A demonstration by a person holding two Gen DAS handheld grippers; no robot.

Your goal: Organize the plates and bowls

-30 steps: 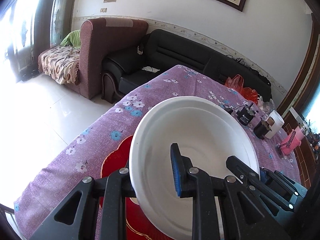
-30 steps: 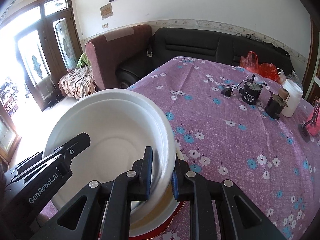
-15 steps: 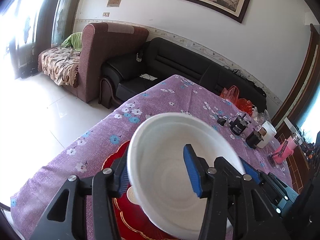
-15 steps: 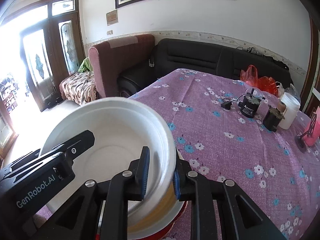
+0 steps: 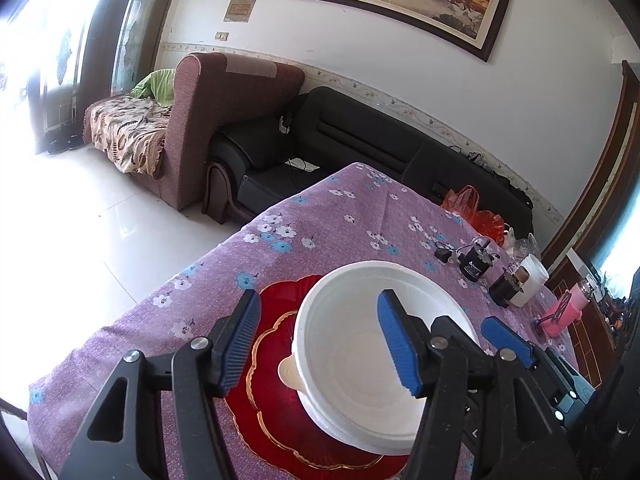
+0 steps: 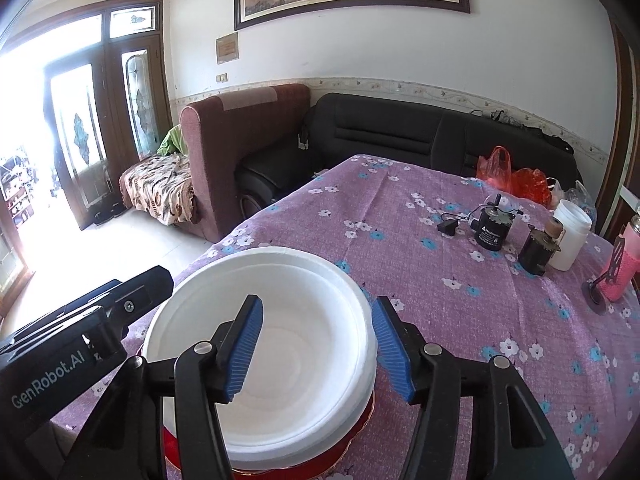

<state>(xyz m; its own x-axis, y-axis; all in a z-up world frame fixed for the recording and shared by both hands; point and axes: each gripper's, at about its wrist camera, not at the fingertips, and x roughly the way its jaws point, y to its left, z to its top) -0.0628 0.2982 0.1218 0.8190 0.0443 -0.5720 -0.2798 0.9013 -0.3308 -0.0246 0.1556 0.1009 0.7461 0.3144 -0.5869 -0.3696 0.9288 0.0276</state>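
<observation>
A white foam bowl (image 5: 360,360) sits on a red plate with a gold rim (image 5: 276,360) near the front left corner of the purple flowered table. It also shows in the right wrist view (image 6: 280,360), with the red plate (image 6: 352,440) peeking out under it. My left gripper (image 5: 320,344) is open, above the bowl's left rim and apart from it. My right gripper (image 6: 316,348) is open, above the bowl's right rim. Both are empty.
Two small black motors (image 6: 490,230) with a cable, a white jar (image 6: 570,246) and a pink item on a stand (image 6: 618,276) stand at the table's far right. A red plastic bag (image 6: 516,178) lies at the far edge. Sofas stand beyond the table.
Both grippers have let go of the white bowl's rim, opened wide and pulled back and up. The bowl now rests on the red plate.
</observation>
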